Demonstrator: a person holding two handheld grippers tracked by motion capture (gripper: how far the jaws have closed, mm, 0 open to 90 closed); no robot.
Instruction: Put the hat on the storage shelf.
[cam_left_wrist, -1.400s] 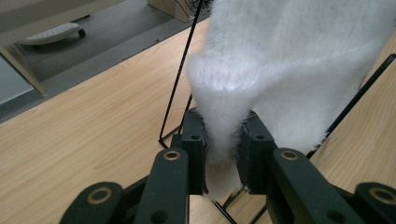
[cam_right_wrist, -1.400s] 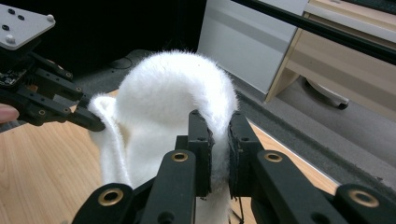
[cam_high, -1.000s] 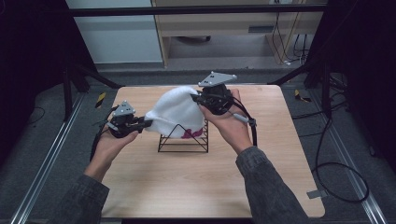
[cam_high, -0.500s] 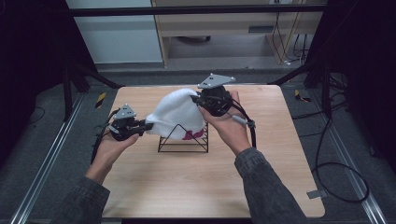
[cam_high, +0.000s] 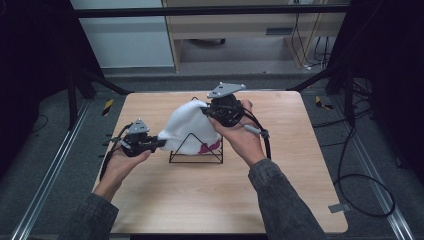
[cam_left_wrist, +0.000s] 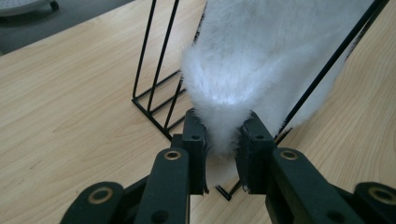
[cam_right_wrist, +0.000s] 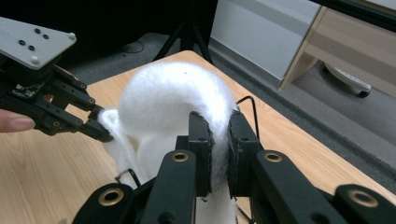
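A white fluffy cloth (cam_high: 186, 129) with a pink patch is draped over a black wire rack (cam_high: 196, 150) in the middle of the wooden table (cam_high: 280, 190). My left gripper (cam_high: 159, 142) pinches the cloth's lower left edge beside the rack; in the left gripper view its jaws squeeze the fluffy cloth (cam_left_wrist: 233, 93) in front of the rack wires (cam_left_wrist: 159, 88). My right gripper (cam_high: 209, 113) is shut on the cloth's upper right part, above the rack. In the right gripper view the cloth (cam_right_wrist: 173, 102) bulges between both grippers, with the left gripper (cam_right_wrist: 100, 130) at its far side.
The table's front half is bare wood. Metal frame rails run along both sides of the table, and black cables (cam_high: 360, 180) lie on the floor at the right. A shelf unit (cam_high: 250, 30) stands beyond the far edge.
Both hands have shifted a little toward the near side with the cloth; the left gripper has come closer to the rack. Both grips are unchanged.
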